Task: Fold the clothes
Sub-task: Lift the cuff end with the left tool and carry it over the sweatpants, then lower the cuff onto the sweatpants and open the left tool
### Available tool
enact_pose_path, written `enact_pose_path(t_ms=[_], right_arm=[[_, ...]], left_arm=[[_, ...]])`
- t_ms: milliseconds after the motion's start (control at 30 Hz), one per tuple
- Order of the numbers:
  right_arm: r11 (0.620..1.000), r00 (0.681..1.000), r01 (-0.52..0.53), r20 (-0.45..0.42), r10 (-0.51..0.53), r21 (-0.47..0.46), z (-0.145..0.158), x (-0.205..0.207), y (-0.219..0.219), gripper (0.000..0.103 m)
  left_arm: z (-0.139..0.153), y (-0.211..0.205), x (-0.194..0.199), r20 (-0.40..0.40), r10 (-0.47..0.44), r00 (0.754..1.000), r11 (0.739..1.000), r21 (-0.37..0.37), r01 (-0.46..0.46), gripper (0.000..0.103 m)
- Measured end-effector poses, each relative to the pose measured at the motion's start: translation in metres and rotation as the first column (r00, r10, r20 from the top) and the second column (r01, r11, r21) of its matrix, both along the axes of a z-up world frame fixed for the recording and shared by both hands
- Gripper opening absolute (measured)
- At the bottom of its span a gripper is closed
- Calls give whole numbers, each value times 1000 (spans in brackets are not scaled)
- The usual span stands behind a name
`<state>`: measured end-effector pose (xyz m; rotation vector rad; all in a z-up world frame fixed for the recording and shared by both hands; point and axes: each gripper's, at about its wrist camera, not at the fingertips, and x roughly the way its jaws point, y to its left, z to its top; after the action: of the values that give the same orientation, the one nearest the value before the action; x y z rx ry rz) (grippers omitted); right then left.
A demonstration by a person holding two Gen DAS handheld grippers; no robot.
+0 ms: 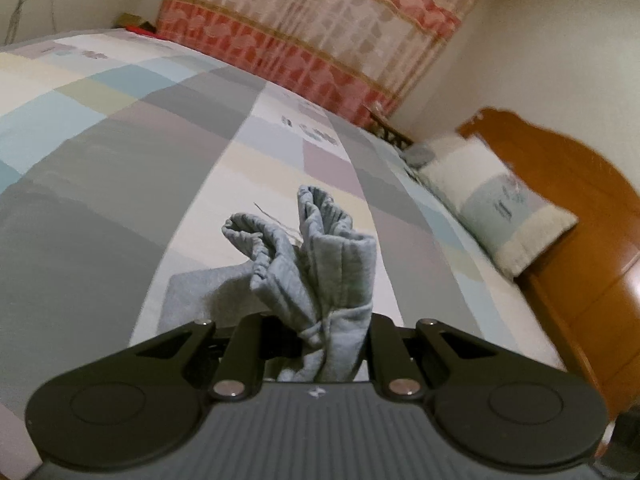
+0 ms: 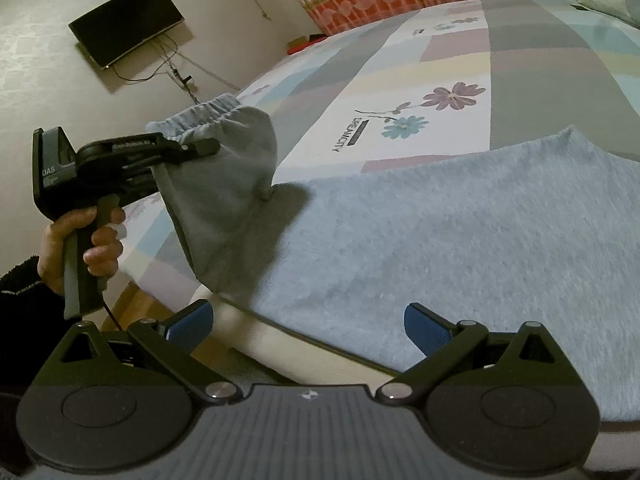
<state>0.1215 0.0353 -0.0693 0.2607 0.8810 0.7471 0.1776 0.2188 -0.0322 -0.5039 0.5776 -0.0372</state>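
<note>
The left gripper (image 2: 200,146) is clamping the elastic waistband (image 2: 208,110) of the grey sweatpants (image 2: 440,240) and holding it up off the patchwork bedsheet (image 2: 540,60). The bite is looking bunched, so the band may be slipping free, or the lifted end could be dragging the part lying flat on the bed into wrinkles. The right gripper (image 2: 308,324) is hovering with jaws apart, holding nothing. "DREAMCITY" (image 2: 347,136) is showing on the sheet.
</note>
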Motion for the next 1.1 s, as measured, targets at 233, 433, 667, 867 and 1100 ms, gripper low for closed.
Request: enact_pose_path(t_ms=[233, 433, 667, 867, 1100], right_arm=[[1000, 1000, 11, -7, -12, -14, -2, 1, -1, 103], [999, 1000, 11, -3, -11, -30, -1, 0, 3, 103], [999, 1000, 23, -7, -24, -46, -3, 0, 2, 103], [998, 999, 34, -12, -35, -57, -4, -3, 0, 103], [997, 998, 53, -15, -54, -53, -5, -3, -8, 103]], left_arm=[[-20, -30, 6, -53, -58, 997, 997, 54, 61, 12], [-32, -56, 9, -85, -109, 990, 982, 148, 121, 13], [-44, -73, 9, -117, -143, 983, 961, 219, 166, 13], [-53, -77, 9, -133, -187, 973, 965, 159, 208, 46], [-41, -82, -2, -108, -297, 949, 940, 144, 310, 59]])
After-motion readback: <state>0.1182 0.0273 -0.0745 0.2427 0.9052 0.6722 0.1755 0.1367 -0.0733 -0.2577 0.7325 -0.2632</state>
